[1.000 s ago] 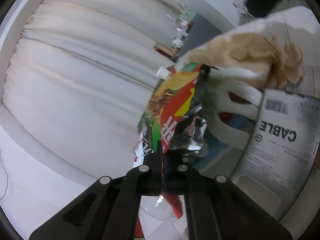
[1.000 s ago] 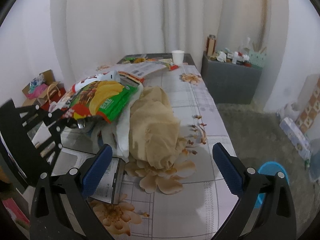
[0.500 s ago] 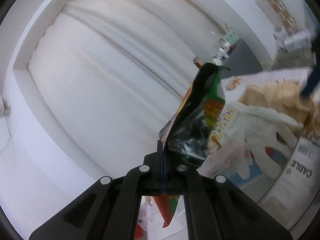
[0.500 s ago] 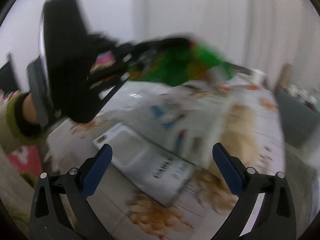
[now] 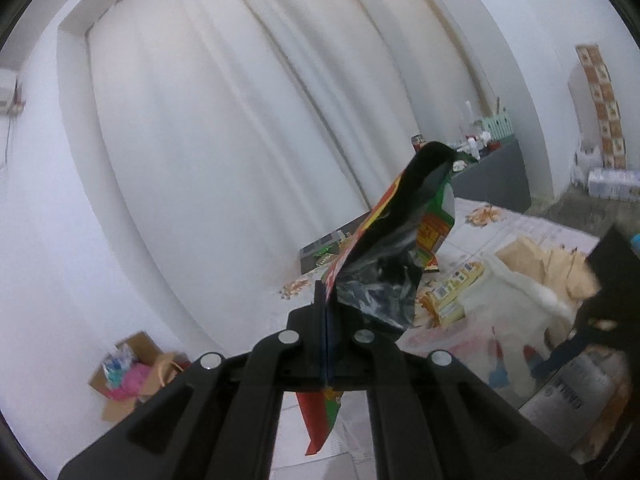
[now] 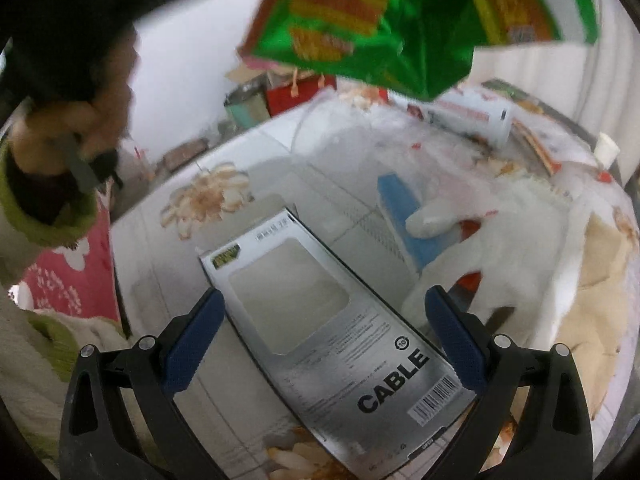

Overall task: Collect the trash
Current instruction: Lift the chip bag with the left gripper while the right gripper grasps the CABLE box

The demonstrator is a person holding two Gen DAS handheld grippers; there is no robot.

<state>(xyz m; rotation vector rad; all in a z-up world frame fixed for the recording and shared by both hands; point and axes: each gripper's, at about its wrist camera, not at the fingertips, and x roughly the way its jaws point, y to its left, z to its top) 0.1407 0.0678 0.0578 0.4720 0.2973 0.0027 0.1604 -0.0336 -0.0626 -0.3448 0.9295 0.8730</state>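
My left gripper (image 5: 326, 316) is shut on a crumpled red and green snack bag (image 5: 400, 256) and holds it up in the air above the table; the same bag (image 6: 420, 20) hangs at the top of the right wrist view. My right gripper (image 6: 324, 320) is open and empty, its blue pads either side of a grey box marked CABLE (image 6: 332, 320) that lies flat on the flowered tablecloth (image 6: 208, 200). The box also shows in the left wrist view (image 5: 572, 396).
A white glove (image 6: 500, 248) lies over a blue box (image 6: 404, 208) beside a tan cloth (image 6: 608, 280). More wrappers and a white paper cup (image 6: 606, 148) lie at the far end. A cardboard box (image 5: 128, 372) stands on the floor.
My left gripper has lifted the snack bag higher and swung it. My right gripper has turned left and down, from over the tan cloth to over the CABLE box.
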